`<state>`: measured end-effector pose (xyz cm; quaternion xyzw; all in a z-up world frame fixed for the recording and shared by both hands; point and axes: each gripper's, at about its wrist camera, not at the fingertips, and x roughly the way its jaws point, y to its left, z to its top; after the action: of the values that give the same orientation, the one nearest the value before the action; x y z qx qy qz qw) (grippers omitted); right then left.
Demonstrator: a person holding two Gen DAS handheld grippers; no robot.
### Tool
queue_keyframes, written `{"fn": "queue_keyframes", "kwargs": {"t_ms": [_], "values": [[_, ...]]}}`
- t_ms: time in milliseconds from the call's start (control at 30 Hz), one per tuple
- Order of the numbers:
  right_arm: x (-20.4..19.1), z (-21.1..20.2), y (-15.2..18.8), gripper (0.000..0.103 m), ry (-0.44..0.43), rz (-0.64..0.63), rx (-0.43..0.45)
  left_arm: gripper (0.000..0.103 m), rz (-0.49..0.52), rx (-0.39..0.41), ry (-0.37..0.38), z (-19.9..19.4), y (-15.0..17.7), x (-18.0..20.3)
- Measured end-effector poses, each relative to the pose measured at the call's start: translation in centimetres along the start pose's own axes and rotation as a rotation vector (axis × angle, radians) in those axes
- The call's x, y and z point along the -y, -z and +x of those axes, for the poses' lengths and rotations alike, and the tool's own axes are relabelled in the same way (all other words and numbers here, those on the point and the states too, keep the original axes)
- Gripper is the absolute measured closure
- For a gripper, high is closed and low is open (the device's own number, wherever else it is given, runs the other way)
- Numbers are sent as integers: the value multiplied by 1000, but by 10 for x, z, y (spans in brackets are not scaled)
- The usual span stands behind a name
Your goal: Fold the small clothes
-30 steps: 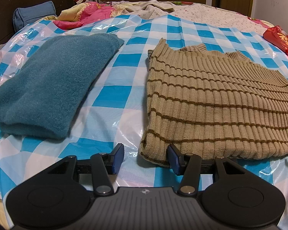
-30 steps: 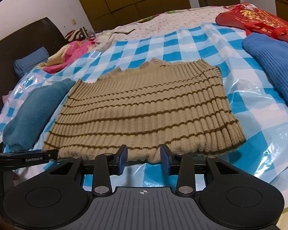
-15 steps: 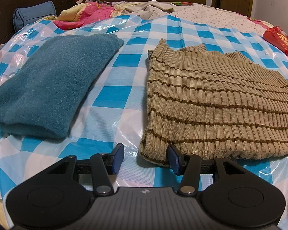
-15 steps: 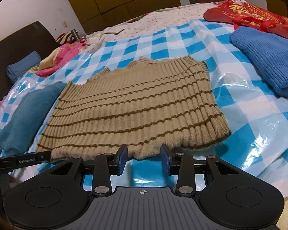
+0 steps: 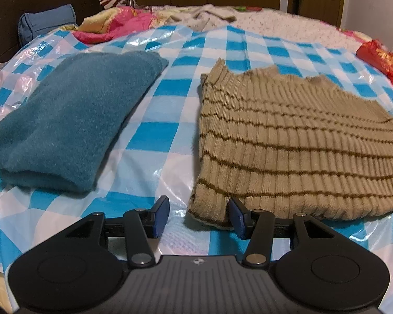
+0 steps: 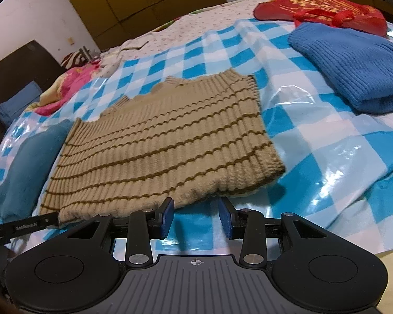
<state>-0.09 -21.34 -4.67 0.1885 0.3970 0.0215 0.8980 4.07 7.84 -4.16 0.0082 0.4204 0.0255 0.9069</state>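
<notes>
The striped tan knit vest [image 5: 288, 141] is spread flat on the checked plastic sheet [image 5: 170, 120]. Both grippers, left [image 5: 199, 217] and right [image 6: 196, 218], are held spread at its near hem; both corners should be pinched squarely before lifting.

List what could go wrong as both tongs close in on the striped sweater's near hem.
1. The left tongs straddle the corner of the striped sweater; a shallow bite might slip off the thick ribbing.
2. The right tongs sit open just short of the hem, over the checkered plastic sheet, and might pinch that instead.
3. The teal folded garment lies close by; a wide fold could disturb it.
</notes>
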Motion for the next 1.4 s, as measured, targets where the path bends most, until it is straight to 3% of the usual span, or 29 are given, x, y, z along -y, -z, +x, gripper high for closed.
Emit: {"fn": "queue_keyframes", "kwargs": {"t_ms": [300, 600, 733, 833, 1000, 1167, 1400], "values": [[31, -4, -4, 66, 29, 154, -1, 43, 21, 56, 68, -19, -5, 6], [42, 5, -16, 66, 31, 223, 11, 43, 87, 102, 129, -20, -11, 29], [48, 10, -25, 65, 9, 273, 13, 43, 92, 83, 127, -10, -11, 31], [54, 5, -24, 65, -4, 308, 27, 43, 76, 23, 106, 3, -7, 26], [57, -8, -31, 64, 34, 300, 61, 43, 81, 4, 102, 5, -3, 25], [45, -6, -56, 59, 58, 183, 103, 43, 77, 66, 115, -9, -8, 27], [73, 29, -82, 58, 48, 196, 37, 43, 146, 128, 201, -23, -19, 58]]}}
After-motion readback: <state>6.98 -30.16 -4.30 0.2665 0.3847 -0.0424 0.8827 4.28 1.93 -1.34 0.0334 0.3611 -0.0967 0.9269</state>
